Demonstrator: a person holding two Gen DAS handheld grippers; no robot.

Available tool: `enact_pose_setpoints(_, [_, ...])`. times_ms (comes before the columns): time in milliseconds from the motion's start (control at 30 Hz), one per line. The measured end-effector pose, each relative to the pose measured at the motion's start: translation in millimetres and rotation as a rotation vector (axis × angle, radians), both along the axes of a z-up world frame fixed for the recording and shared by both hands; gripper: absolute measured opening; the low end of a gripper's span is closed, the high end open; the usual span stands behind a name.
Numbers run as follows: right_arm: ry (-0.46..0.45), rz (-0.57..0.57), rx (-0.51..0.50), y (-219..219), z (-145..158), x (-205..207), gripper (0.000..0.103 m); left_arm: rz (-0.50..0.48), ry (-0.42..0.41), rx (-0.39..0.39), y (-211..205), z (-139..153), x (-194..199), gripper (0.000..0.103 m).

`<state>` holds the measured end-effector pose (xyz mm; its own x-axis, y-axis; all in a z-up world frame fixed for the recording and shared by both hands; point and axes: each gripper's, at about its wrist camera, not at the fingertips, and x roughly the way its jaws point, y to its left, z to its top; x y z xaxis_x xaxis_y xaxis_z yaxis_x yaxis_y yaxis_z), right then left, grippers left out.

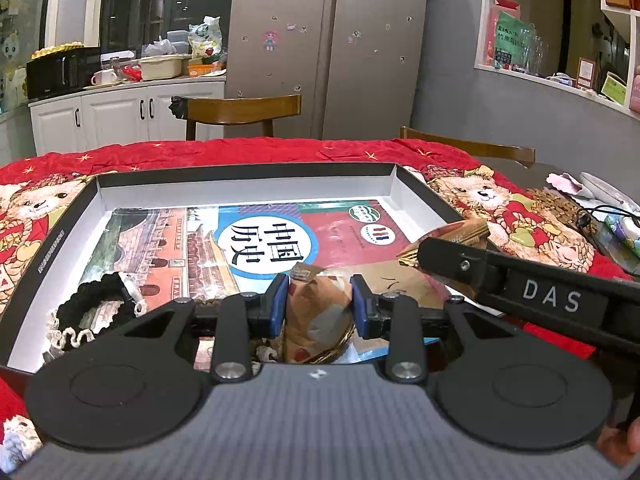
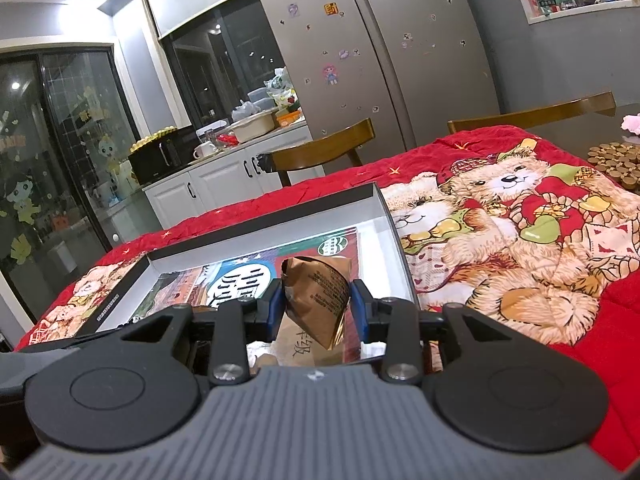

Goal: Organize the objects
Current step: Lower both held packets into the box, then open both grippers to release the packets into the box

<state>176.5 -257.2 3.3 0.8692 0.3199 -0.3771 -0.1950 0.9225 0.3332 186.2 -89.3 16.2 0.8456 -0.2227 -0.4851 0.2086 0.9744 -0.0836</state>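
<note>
A shallow black box with a white inside lies on the table. In it are a history textbook and a black crocheted piece at the left. My left gripper hovers over the box's near side, its blue pads shut on a crumpled brown snack packet. My right gripper reaches in from the right, shut on a gold-edged brown packet. In the right wrist view that gripper pinches the brown packet above the textbook, near the right wall of the box.
A red quilt with teddy bears covers the table. Two wooden chairs stand behind it, in front of a fridge. A round wooden trivet, a black cable and small clutter lie at the far right.
</note>
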Motion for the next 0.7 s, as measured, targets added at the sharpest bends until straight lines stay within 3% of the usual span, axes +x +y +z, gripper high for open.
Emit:
enact_pose_setpoints(367, [-0.001,0.009,-0.005,0.5,1.6,-1.2,0.04,-0.009,0.005,0.013,-2.9,-1.1,1.2,0.038])
enact_pose_setpoints(700, [-0.001,0.016,0.016,-1.7,1.7,-1.3,0.041,-0.022,0.001,0.019,-2.8,-1.4,0.1,0.047])
